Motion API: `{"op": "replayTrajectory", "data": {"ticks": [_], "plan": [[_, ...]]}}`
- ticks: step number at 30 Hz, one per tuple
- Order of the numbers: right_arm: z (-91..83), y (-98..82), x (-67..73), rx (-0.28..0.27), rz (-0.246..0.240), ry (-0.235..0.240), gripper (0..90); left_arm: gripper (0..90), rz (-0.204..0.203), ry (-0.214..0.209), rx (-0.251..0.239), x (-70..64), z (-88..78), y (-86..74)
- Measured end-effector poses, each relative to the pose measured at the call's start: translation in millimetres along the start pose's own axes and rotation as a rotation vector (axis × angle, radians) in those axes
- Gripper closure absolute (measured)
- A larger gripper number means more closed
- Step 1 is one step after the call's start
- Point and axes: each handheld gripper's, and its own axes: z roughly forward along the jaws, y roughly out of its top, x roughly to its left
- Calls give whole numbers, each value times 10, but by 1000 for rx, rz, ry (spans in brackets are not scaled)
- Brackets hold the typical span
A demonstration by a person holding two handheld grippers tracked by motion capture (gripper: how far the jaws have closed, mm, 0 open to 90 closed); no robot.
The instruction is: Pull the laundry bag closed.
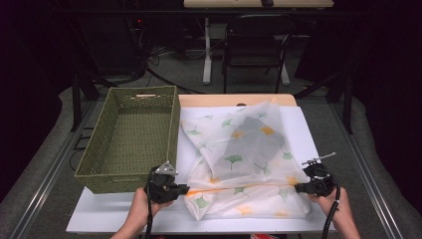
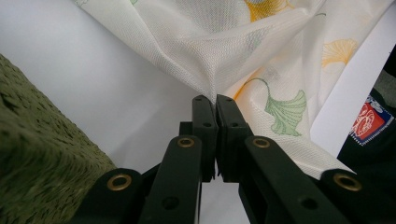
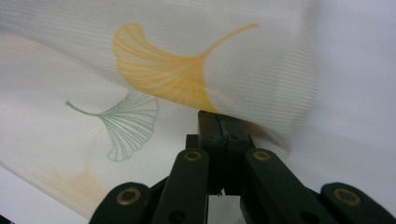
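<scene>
I am pinching the ginkgo-print cloth (image 1: 244, 159) at two points along its near fold: the left gripper (image 1: 185, 189) is clenching it at lower centre-left of the high view, the right gripper (image 1: 297, 188) at lower right. The cloth is lying rumpled on the white sheet (image 1: 114, 211), beside the green woven basket (image 1: 132, 144). I am judging that pulling apart too hard could slip the thin mesh free. The left gripper view is showing fabric bunching at the closed tips, something the high view is missing
</scene>
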Motion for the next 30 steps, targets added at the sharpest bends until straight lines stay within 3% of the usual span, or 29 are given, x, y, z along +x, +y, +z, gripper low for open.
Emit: {"op": "replayTrajectory", "data": {"ticks": [6, 11, 22, 30], "plan": [[-13, -30, -80, 9, 23, -15, 900, 885, -3, 11, -4, 5, -6, -2], [-61, -52, -100, 16, 18, -60, 900, 886, 10, 23, 3, 4, -14, 1], [-49, -89, -157, 13, 35, -47, 900, 887, 10, 27, 3, 5, -6, -2], [-7, -74, -123, 32, 9, -57, 891, 873, 24, 21, 22, -4, -2, 4]]}}
